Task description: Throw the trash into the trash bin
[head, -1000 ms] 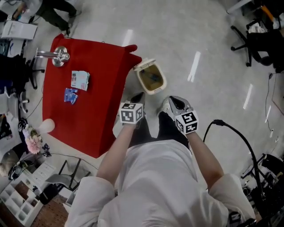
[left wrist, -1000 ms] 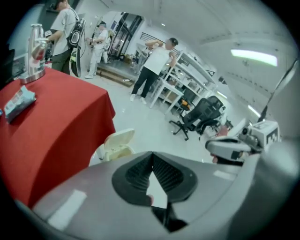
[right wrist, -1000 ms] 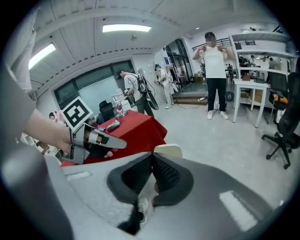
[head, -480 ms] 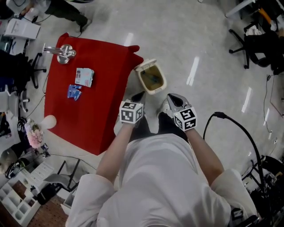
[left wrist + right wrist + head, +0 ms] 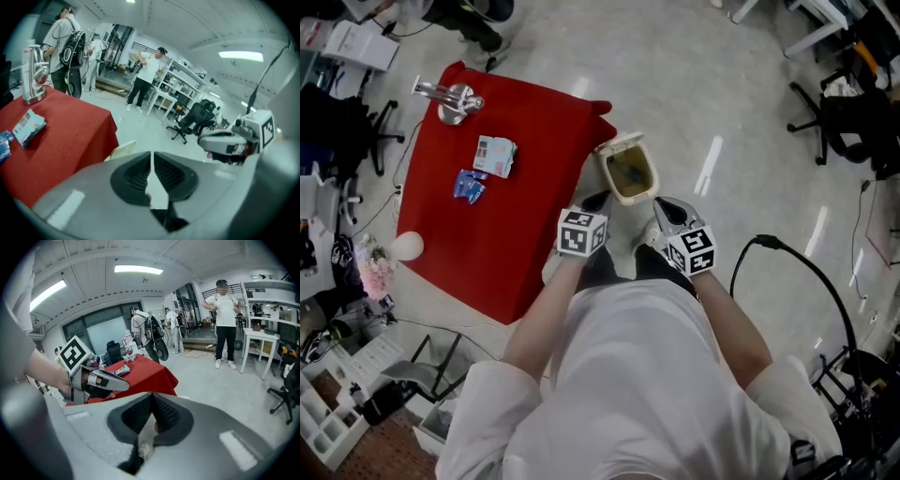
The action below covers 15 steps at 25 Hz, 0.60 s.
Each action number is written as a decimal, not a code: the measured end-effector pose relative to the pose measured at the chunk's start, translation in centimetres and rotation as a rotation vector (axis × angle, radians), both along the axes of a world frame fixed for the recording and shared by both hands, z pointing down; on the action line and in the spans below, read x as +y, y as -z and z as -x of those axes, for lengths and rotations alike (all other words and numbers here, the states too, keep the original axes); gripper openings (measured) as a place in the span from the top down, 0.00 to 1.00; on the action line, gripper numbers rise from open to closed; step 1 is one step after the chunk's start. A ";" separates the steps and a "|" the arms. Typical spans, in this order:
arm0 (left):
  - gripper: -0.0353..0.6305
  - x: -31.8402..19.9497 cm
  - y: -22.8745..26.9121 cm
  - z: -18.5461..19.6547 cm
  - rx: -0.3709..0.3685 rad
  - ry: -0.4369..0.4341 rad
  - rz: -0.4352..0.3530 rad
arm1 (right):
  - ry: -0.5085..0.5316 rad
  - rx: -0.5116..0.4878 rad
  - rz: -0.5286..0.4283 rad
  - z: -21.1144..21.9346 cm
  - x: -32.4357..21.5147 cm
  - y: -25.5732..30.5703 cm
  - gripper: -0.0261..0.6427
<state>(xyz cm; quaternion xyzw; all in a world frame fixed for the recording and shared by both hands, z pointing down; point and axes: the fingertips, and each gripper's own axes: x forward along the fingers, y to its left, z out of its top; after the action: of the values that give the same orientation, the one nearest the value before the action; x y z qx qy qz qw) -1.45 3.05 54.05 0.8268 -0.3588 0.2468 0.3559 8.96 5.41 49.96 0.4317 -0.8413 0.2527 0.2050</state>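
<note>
The left gripper (image 5: 151, 155) has its 2 dark ribbed pads meeting at the tips. Its jaws are just beginning to open, with a thin wedge of gap lower down and nothing between them. The right gripper (image 5: 151, 398) is clenched, its 2 pads tip to tip with no object in the grip. In the head view both grippers are held side by side in front of the person's body, apart from each other.

The beige plastic trash bin (image 5: 611, 178) stands on the pale glossy floor (image 5: 722, 75) ahead of both pairs of jaws. It sits beyond the tips and roughly between the 2 grippers, with its lid flipped open. From the left gripper view only the pale edge of the bin shows, peeking just above the left jaw.

The red-clothed table (image 5: 516, 234) lies to the left of the left jaws, and the bin is just beside its near corner. On the cloth, well apart from either pair of jaws, lie a pale blue-and-white flat packet (image 5: 495, 156) and a small blue wrapper (image 5: 471, 186), close together. A shiny metal stand (image 5: 452, 97) stands farther out toward the table's far edge.

In the right gripper view the left gripper sits just left of the right jaws, with the table beyond it. A black office chair (image 5: 194, 119) is far ahead of the left jaws.
</note>
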 end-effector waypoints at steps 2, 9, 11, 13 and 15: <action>0.91 -0.3 0.1 0.7 -0.006 0.007 -0.008 | 0.007 0.001 -0.005 0.6 -0.4 0.3 0.96; 0.83 -1.5 0.5 4.9 -0.045 0.061 -0.032 | 0.037 0.009 -0.023 3.2 -1.4 1.2 0.96; 0.79 -1.9 0.5 6.6 -0.066 0.082 -0.039 | 0.047 0.008 -0.028 4.2 -1.7 1.4 0.96; 0.75 -2.5 0.6 8.5 -0.087 0.103 -0.048 | 0.057 0.006 -0.033 5.2 -2.0 1.7 0.96; 0.74 -3.1 0.6 10.3 -0.115 0.120 -0.060 | 0.064 0.005 -0.038 6.1 -2.4 1.8 0.96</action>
<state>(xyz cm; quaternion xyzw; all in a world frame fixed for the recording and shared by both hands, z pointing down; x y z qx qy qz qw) -11.79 -0.07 53.46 0.7987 -0.4347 0.2613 0.3237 2.84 3.00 48.12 0.4089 -0.8589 0.2288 0.2066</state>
